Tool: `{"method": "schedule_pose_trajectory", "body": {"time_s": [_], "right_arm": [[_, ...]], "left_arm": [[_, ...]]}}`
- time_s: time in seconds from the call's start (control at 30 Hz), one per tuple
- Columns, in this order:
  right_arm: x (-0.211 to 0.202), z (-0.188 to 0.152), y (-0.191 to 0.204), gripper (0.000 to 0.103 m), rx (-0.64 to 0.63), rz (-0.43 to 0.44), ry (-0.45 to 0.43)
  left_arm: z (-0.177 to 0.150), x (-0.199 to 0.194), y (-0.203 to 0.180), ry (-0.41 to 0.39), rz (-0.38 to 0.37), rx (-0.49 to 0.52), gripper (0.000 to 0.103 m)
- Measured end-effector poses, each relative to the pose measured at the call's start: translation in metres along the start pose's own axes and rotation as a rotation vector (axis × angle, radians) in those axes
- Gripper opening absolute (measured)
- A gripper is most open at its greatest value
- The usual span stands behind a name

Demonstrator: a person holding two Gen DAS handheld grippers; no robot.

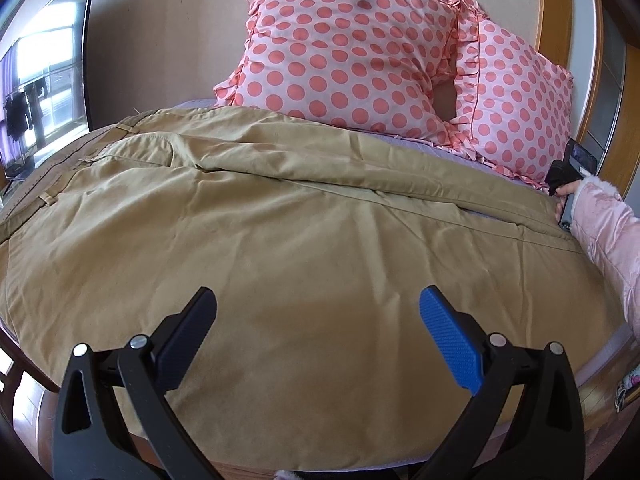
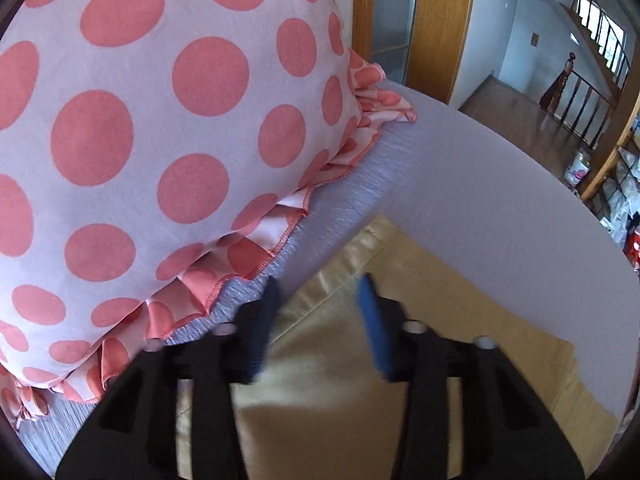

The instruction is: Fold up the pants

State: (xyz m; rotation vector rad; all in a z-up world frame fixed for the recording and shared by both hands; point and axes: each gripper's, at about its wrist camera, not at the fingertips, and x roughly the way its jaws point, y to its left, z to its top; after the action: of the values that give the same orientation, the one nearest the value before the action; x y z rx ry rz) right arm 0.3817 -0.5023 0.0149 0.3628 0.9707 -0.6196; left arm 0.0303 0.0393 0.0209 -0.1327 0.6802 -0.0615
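Tan pants (image 1: 256,216) lie spread flat on the bed, waistband at the left, legs running to the right. My left gripper (image 1: 318,304) is open and empty just above the near thigh area. In the right wrist view the leg hems (image 2: 400,280) lie on the lavender sheet (image 2: 480,184). My right gripper (image 2: 320,292) is open, its fingers over the hem of the far leg, holding nothing. The right gripper also shows in the left wrist view (image 1: 564,184) at the far right, held by a hand in a pink sleeve.
Two pink polka-dot pillows (image 1: 344,48) (image 2: 140,140) sit at the head of the bed, close beside the right gripper. A wooden headboard (image 1: 554,20) stands behind them. The bed edge (image 2: 600,232) drops to a wooden floor with a stair railing (image 2: 576,92) beyond.
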Motion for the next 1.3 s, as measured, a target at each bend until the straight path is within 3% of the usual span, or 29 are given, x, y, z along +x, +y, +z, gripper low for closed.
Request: {"method": "schedule_pose_trajectory", "body": {"time_s": [0.1,0.2,0.33,0.43,0.53,0.63,0.7,0.77,0.8,1.03,1.1,1.17,1.23,1.3], "right_arm": [[-0.003,-0.005,-0.021,0.005,0.062,0.128,0.002],[-0.021,-0.017,-0.059,0.004,0.179,0.336,-0.004],[-0.089,-0.057,-0.119,0.004,0.208,0.591,-0.13],[-0.13,-0.106,-0.176,0.004,0.256,0.688,-0.154],[-0.139,-0.151,-0.218,0.004,0.314,0.682,-0.087],[-0.141,-0.172,-0.228,0.006,0.349,0.681,0.023],[-0.142,-0.171,-0.23,0.017,0.363,0.683,0.039],[-0.14,-0.169,-0.229,0.056,0.379,0.683,0.05],[-0.138,-0.169,-0.228,0.058,0.391,0.684,0.063],[-0.129,-0.167,-0.223,0.057,0.417,0.657,0.081],[-0.122,-0.164,-0.221,0.046,0.443,0.657,0.084],[-0.106,-0.162,-0.219,0.004,0.461,0.666,0.11],[-0.097,-0.163,-0.225,0.002,0.491,0.713,0.112],[-0.106,-0.163,-0.24,0.002,0.51,0.768,0.035]], "left_arm": [[0.002,0.001,0.004,-0.003,-0.053,-0.043,0.101],[0.006,-0.004,0.011,-0.026,-0.103,-0.08,0.101],[0.011,-0.013,0.023,-0.097,-0.171,-0.126,0.101],[0.017,-0.016,0.029,-0.15,-0.187,-0.145,0.101],[0.027,-0.016,0.027,-0.184,-0.183,-0.122,0.101],[0.04,-0.014,0.023,-0.203,-0.204,-0.095,0.101],[0.047,-0.014,0.023,-0.21,-0.245,-0.099,0.101],[0.05,-0.016,0.026,-0.213,-0.269,-0.121,0.101],[0.049,-0.017,0.029,-0.215,-0.259,-0.135,0.101],[0.043,-0.009,0.052,-0.144,-0.226,-0.228,0.101],[0.046,-0.005,0.054,-0.122,-0.218,-0.233,0.101],[0.051,-0.001,0.056,-0.113,-0.213,-0.234,0.101],[0.062,0.0,0.059,-0.113,-0.206,-0.231,0.101],[0.077,0.004,0.066,-0.112,-0.191,-0.237,0.101]]}}
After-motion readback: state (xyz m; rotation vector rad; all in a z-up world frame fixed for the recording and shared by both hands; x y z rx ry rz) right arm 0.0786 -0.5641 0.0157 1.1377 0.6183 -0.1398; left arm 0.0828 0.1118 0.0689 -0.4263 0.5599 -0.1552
